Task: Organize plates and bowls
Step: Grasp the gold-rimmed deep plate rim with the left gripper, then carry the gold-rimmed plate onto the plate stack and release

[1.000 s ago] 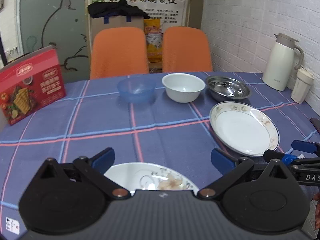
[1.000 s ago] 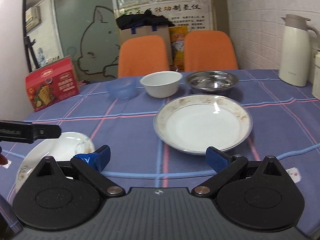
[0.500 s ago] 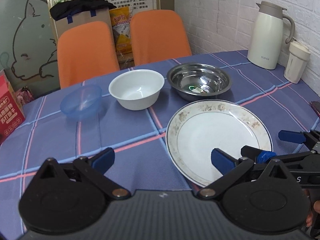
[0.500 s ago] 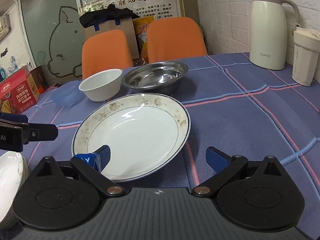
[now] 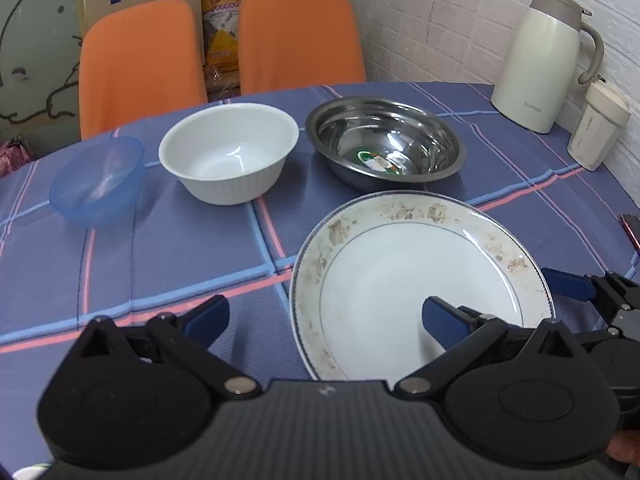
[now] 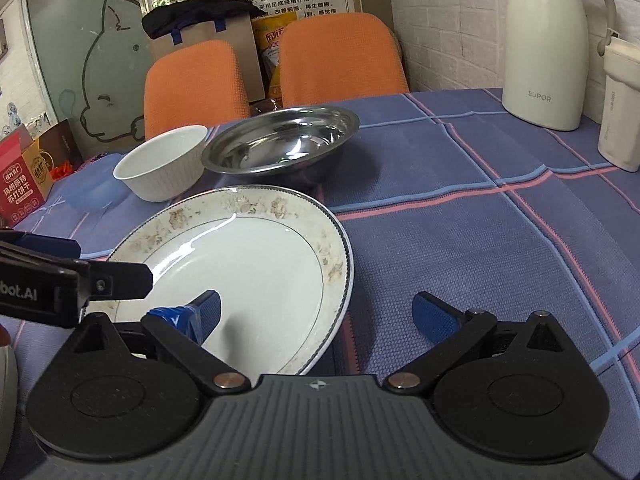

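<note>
A large white plate with a worn floral rim [image 5: 420, 280] lies on the blue checked tablecloth, also in the right wrist view [image 6: 248, 268]. Behind it stand a steel bowl [image 5: 384, 148] [image 6: 280, 144], a white bowl [image 5: 228, 152] [image 6: 164, 168] and a blue plastic bowl [image 5: 96, 180] [image 6: 94, 188]. My left gripper [image 5: 324, 320] is open, its right finger over the plate's near left part. My right gripper [image 6: 316, 316] is open, straddling the plate's near right rim. Neither holds anything. A second white dish edge [image 6: 6, 368] shows at far left.
A cream thermos jug [image 5: 544, 60] [image 6: 548, 44] and a cream tumbler [image 5: 600, 132] [image 6: 622, 104] stand at the back right by the brick wall. Two orange chairs [image 5: 140, 64] stand behind the table. A red box [image 6: 20, 176] sits at the left.
Both grippers have moved forward and to the right, closing on the large plate. The small floral dish has dropped out of the left view. Both stay open.
</note>
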A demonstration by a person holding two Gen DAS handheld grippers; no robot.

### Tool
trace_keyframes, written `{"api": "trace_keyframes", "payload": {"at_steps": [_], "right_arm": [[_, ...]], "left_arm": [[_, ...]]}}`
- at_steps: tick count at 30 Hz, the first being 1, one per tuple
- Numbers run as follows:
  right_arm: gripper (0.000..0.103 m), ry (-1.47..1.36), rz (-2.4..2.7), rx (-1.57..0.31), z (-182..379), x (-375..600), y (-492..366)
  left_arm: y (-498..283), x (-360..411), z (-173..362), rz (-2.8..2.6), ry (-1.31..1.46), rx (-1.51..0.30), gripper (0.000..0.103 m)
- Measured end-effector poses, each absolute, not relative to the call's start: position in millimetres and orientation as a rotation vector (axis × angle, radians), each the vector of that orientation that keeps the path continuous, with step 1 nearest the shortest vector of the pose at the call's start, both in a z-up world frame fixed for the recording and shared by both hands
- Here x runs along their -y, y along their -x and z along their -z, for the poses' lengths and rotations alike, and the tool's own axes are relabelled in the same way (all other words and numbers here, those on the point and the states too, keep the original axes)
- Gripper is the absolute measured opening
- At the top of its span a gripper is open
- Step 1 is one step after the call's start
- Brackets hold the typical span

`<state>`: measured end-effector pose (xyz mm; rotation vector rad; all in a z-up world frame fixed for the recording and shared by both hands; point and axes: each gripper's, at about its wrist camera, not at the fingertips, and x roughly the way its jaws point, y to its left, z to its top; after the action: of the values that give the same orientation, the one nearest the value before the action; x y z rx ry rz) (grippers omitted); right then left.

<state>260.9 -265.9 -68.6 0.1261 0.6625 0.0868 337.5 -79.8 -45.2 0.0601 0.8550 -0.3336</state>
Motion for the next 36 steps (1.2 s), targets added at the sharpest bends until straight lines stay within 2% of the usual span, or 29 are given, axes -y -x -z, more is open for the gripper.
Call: {"api": "trace_keyframes", "payload": {"at_steps": [8,11,12,15,27,36], "right_arm": [[0.090,-0.025,-0.108,-0.667,70.7,244.6,-260.1],[0.090,-0.014,-0.126,-0.659,71.5,240.4,-258.9],[0.090,-0.015,-0.128,-0.657,71.7,240.9,-259.3],[0.091,-0.014,-0.135,-0.654,71.7,239.9,-259.0],[0.091,-0.012,-0.160,-0.639,66.1,214.8,-243.0],[0.091,0.008,-0.197,-0.589,37.1,186.0,-209.2]], "left_arm": [[-350.0,84.5,62.6,0.332,-0.038,-0.925,0.102],[-348.6,88.3,64.4,0.314,-0.075,-0.910,0.097],[-348.2,88.9,63.8,0.317,-0.072,-0.906,0.094],[-345.8,94.2,55.8,0.363,-0.066,-0.901,0.062],[-322.0,80.6,37.0,0.353,-0.066,-0.874,0.057],[-258.8,15.8,1.2,0.278,-0.025,-0.803,0.056]]}}
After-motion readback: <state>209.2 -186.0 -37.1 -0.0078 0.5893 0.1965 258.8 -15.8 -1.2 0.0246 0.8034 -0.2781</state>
